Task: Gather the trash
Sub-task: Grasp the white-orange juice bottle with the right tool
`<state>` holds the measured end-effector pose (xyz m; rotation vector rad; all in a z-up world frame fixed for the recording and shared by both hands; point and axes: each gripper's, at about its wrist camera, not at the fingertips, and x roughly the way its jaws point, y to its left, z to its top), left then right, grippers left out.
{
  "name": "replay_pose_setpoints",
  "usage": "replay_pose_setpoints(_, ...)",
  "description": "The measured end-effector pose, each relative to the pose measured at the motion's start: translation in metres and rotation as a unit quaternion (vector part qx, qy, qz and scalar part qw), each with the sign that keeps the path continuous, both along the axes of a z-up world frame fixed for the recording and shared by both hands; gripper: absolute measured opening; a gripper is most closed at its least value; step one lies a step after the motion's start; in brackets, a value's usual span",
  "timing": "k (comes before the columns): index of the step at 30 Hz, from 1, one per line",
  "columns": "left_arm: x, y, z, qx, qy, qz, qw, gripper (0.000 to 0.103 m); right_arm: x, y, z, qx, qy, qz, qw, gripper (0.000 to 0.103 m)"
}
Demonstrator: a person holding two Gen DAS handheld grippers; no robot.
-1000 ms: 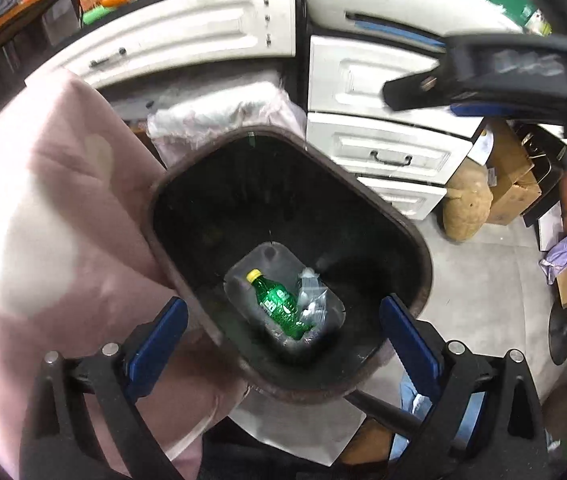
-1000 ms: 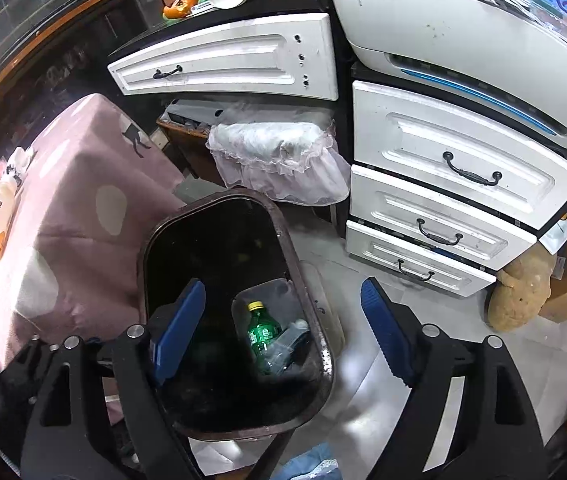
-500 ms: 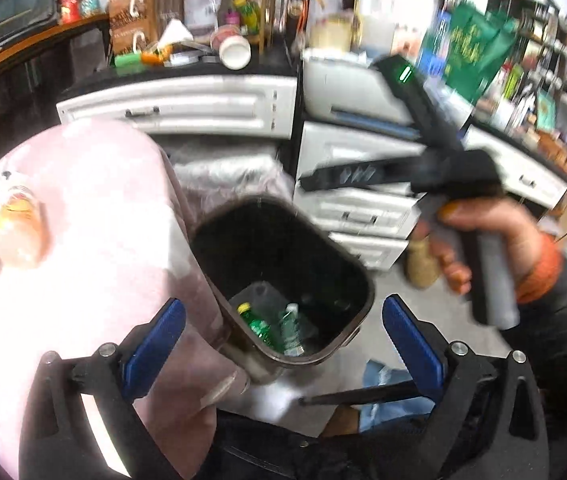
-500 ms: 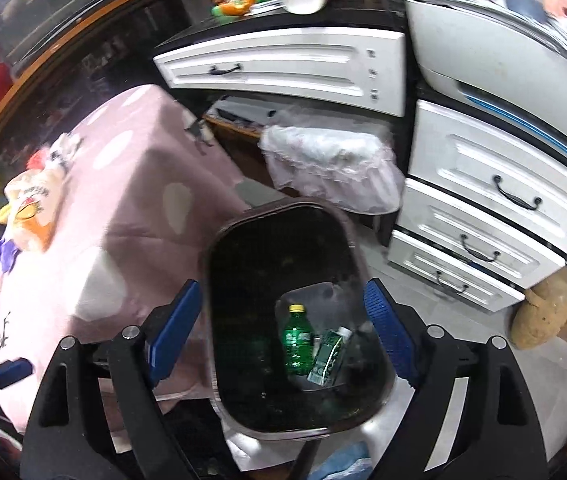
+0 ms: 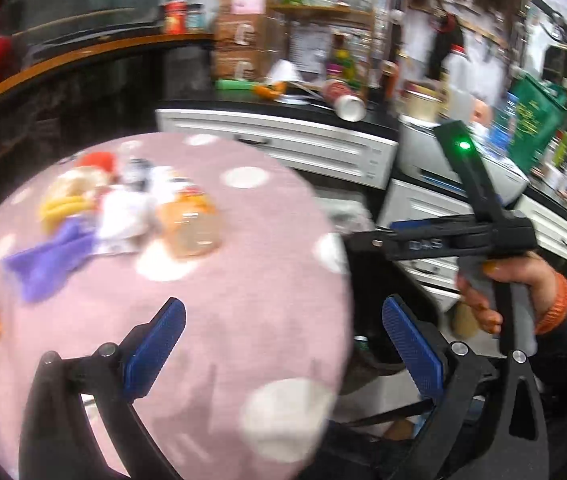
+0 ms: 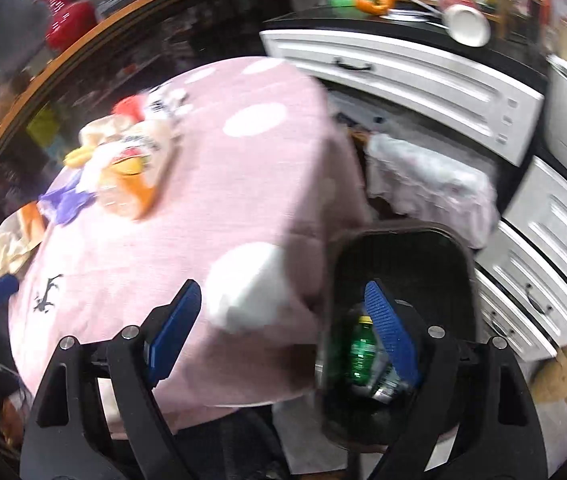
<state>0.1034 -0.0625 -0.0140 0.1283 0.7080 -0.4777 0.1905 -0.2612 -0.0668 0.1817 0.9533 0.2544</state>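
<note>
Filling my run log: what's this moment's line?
left tongs: open, empty | right tongs: open, empty | bin: green bottle inside | trash pile: on table

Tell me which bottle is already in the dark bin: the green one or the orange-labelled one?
The green bottle with the yellow cap. It lies inside the dark bin on the floor, while the orange-labelled bottle lies on the pink tablecloth among other litter.

I am noting white drawers (image 6: pixel 411 80) standing behind the pink spotted tablecloth (image 6: pixel 219 216); a tipped cup (image 6: pixel 465 24) is lying on the black counter (image 5: pixel 283 106).
</note>
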Motion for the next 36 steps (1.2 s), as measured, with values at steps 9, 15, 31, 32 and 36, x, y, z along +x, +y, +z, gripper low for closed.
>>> replay_pose_setpoints(9,0.017,0.088,0.004,0.028,-0.015,0.103,0.9942,0.098,0.032,0.070,0.014,-0.012,0.001,0.061,0.998,0.083)
replay_pose_setpoints(15,0.025,0.141,0.008,0.032,-0.019,0.161,0.9863,0.098,0.065,0.106,0.020,-0.013,0.020,0.084,0.996,0.083)
replay_pose_setpoints(31,0.041,0.172,0.002,0.041,-0.009,0.173,0.9840,0.098,0.156,0.177,0.010,-0.070,0.102,0.103,0.987,0.067)
replay_pose_setpoints(32,0.042,0.171,0.000,0.040,-0.007,0.171,0.9845,0.098,0.160,0.179,0.007,-0.069,0.107,0.105,0.986,0.067)
replay_pose_setpoints(36,0.046,0.163,-0.004,0.036,-0.002,0.159,0.9866,0.098,0.172,0.183,-0.001,-0.084,0.108,0.106,0.985,0.067)
